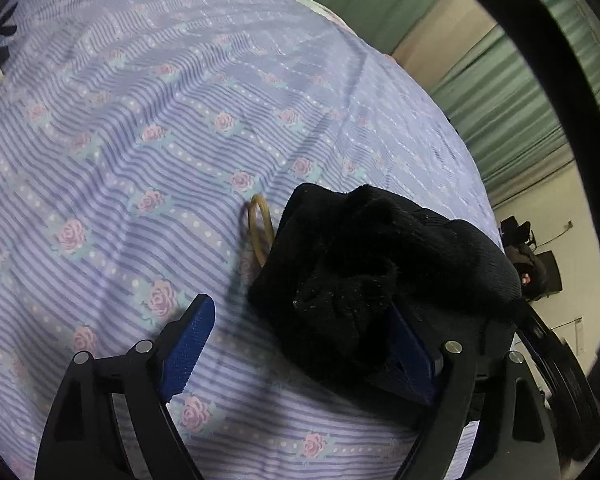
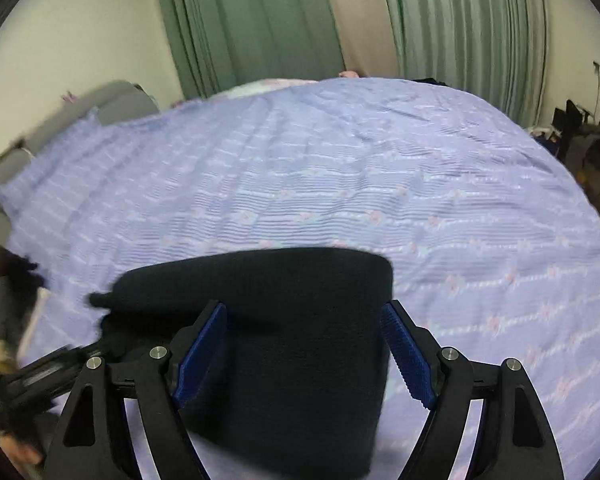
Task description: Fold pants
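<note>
Lying unlabelled: black pants [image 2: 300, 344]

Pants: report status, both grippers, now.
Left gripper open, pants bunched over one finger. Right gripper open around pants. Rubber band on bedsheet beside them.

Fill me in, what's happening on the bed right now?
A person is working black pants on a purple floral bedsheet with two handheld grippers. The left gripper is open, bunched fabric draped over one of its fingers. The right gripper is open too, straddling a flat panel of the pants. A tan rubber band lies nearby.
</note>
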{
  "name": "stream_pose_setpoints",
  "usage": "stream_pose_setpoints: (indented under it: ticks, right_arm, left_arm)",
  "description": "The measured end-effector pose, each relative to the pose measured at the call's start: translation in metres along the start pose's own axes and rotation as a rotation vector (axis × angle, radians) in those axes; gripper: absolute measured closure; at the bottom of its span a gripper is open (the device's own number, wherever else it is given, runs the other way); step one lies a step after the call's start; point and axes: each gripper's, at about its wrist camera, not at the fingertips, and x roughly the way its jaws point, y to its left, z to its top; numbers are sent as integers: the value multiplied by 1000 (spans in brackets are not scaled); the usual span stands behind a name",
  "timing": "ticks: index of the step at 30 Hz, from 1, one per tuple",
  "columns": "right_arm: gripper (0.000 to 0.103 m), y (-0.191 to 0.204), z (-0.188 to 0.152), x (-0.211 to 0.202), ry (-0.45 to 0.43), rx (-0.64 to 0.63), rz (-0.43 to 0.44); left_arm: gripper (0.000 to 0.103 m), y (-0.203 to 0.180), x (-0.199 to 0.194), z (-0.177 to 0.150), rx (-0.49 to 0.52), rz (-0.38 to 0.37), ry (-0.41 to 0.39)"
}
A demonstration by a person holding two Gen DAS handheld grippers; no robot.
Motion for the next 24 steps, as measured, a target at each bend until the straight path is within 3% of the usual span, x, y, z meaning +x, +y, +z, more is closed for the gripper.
stream_pose_setpoints:
  ticks: [4, 8, 14, 22, 24]
  right_arm:
    - [23, -30, 5, 49, 105, 105, -8]
    - [20, -61, -5, 82, 202, 273, 73]
    - [20, -73, -27, 50, 181, 376, 130]
    - [20, -84, -55, 77, 232, 505, 256]
    - [23, -81, -56, 82, 231, 497, 254]
  left_arm:
    - [14, 1, 12, 0, -31, -50, 24]
    - [13, -6, 20, 2, -27, -53, 24]
    - [10, 1, 31, 5, -81, -101, 42]
    - [12, 6, 53, 8, -166, -193, 46]
    - [20, 6, 60, 11, -213, -240, 63]
